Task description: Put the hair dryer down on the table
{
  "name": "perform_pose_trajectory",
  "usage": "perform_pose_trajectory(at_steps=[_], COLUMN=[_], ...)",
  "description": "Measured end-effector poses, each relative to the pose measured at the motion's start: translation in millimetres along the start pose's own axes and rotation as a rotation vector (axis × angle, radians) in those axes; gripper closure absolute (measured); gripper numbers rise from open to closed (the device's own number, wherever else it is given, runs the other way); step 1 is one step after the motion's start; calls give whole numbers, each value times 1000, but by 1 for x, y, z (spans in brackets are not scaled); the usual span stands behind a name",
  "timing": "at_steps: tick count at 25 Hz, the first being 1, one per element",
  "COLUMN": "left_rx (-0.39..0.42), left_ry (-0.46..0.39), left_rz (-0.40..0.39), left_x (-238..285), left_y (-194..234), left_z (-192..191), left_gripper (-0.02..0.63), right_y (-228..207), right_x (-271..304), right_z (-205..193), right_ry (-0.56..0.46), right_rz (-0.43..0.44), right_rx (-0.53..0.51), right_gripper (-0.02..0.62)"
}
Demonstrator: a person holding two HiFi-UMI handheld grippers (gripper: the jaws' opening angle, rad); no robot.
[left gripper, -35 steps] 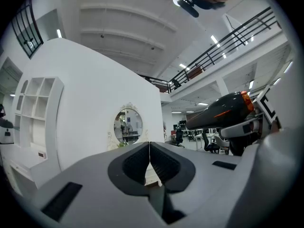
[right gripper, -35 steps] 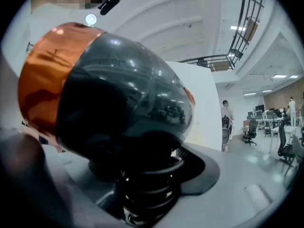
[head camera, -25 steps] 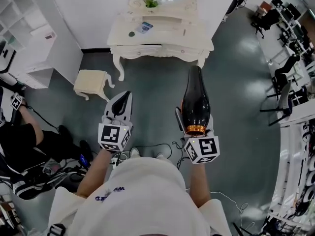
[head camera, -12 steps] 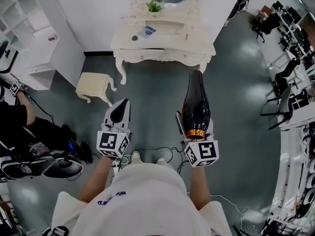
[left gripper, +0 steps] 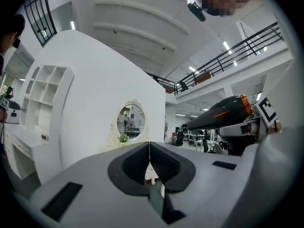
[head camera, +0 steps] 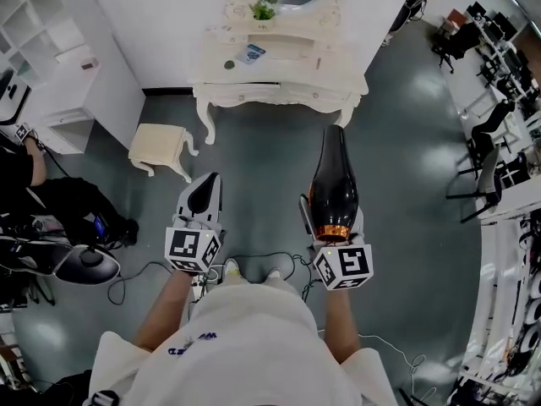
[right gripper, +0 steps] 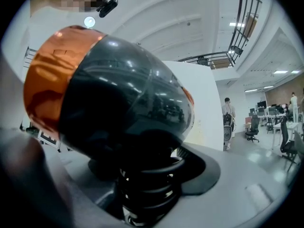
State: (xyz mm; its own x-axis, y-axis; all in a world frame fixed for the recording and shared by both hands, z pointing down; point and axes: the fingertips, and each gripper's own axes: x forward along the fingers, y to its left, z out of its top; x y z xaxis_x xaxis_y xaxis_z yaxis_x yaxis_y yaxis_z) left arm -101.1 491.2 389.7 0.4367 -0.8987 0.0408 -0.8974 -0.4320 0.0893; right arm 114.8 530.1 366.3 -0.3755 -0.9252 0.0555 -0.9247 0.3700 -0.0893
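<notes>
The hair dryer (head camera: 335, 176), a glossy black body with an orange band at its rear end, is up in the air over the grey floor (head camera: 254, 155), carried by the right claw (head camera: 331, 216). In the right gripper view its ribbed black handle stands down between the two jaws, which are clamped on it from either side, while the bulbous body sits right on top of them and fills most of that view. From the head view the dryer lies level along the claw's line, its narrow nozzle pointing away from the person toward the white ornate surface (head camera: 279, 91) against the wall, with a stretch of bare floor between nozzle and surface, so the two are well apart. The left claw (head camera: 205, 193) is held level beside the right one, off to the dryer's left and not touching it; its dark pads meet in a thin seam, jaws together with nothing between them. A small cream stool (head camera: 157, 145) stands on the floor to the left of the surface, ahead of the left claw.
</notes>
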Motion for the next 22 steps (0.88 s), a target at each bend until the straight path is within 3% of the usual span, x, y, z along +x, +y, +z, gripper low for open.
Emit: perform_pose_trajectory(at_steps=[12, 16, 22], left_rx=[61, 72, 138], left_ry=[42, 37, 4], left_rz=[-30, -83, -55], left_x=[5, 15, 30], left_y=[-53, -84, -86], left_z=[-18, -25, -11], left_gripper=[595, 595, 595], right_y=[-28, -39, -66], right_x=[-15, -28, -14], right_z=[-4, -12, -24], right_ry=[7, 4, 42], right_rz=[56, 106, 119], right_rx=[9, -7, 26], right_gripper=[265, 265, 265])
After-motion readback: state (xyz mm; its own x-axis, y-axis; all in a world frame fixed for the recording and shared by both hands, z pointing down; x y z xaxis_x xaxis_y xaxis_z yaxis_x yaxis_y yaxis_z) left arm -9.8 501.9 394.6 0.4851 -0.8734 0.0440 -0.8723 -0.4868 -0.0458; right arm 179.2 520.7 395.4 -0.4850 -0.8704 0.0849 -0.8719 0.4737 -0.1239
